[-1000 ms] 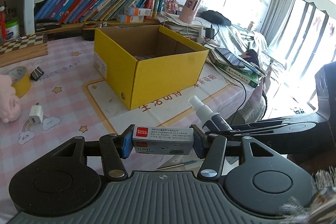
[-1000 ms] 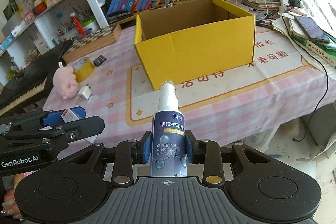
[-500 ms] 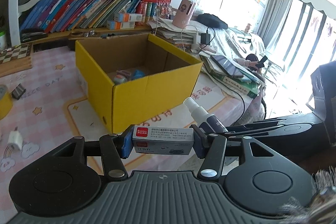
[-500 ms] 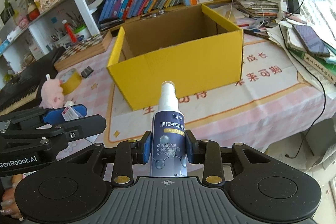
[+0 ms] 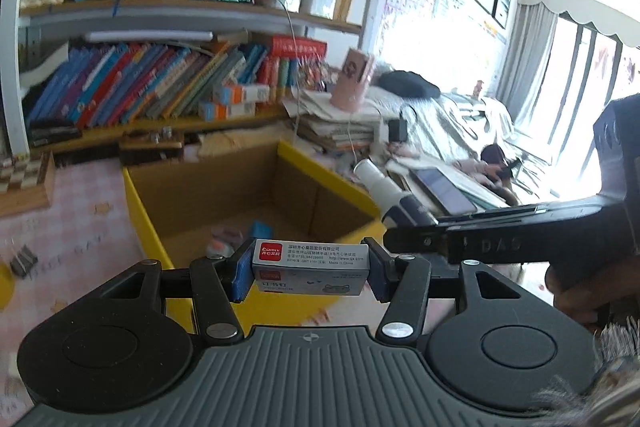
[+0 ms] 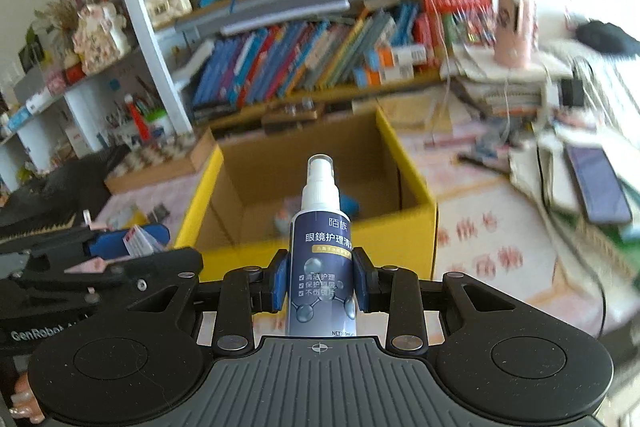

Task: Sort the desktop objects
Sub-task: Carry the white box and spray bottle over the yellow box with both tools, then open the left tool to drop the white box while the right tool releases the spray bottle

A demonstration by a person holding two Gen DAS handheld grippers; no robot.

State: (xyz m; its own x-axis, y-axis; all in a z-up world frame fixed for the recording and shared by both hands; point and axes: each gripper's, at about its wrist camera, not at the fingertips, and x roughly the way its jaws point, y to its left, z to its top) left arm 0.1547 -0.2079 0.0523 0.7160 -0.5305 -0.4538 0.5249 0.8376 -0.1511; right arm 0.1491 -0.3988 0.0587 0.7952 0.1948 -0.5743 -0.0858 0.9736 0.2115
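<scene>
As both hands carried forward, the yellow box (image 6: 416, 215) drew from well ahead to just beyond the fingers. The left gripper (image 5: 308, 269) stayed clamped on the staple box (image 5: 310, 265), the right gripper (image 6: 320, 285) on the spray bottle (image 6: 320, 251). Small items already lay inside; dropping both in looked imminent.
</scene>
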